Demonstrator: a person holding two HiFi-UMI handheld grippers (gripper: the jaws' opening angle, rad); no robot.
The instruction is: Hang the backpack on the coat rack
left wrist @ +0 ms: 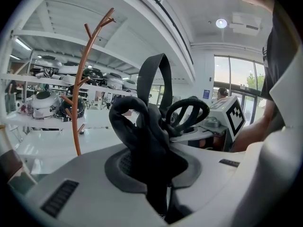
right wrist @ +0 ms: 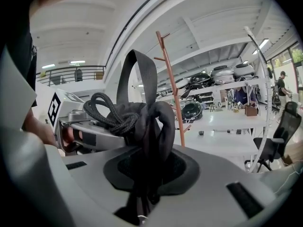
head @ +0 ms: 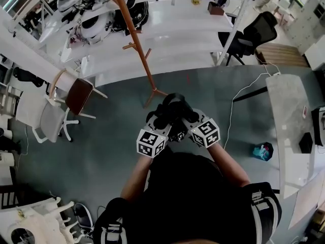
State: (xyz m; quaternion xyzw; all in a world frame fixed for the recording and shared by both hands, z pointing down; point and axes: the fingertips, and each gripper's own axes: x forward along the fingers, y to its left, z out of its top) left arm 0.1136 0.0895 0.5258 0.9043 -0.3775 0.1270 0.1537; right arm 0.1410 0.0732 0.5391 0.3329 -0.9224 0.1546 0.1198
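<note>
The left gripper [left wrist: 156, 183] has its fingers [left wrist: 71, 193] narrowly apart, clamped on bunched black fabric of the backpack [left wrist: 142, 131], and the right gripper [right wrist: 142, 183] pinches the same bundle from the other side, its webbing loop [right wrist: 137, 74] rising upright. The backpack is held in the air before the person [head: 203, 207], apart from the brown wooden coat rack [head: 139, 47], with bare grey floor [head: 111, 136] between and a chair [head: 76, 96] left of the rack

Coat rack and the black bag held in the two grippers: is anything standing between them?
Nothing: the head view shows only bare grey floor between the coat rack and the backpack.
</note>
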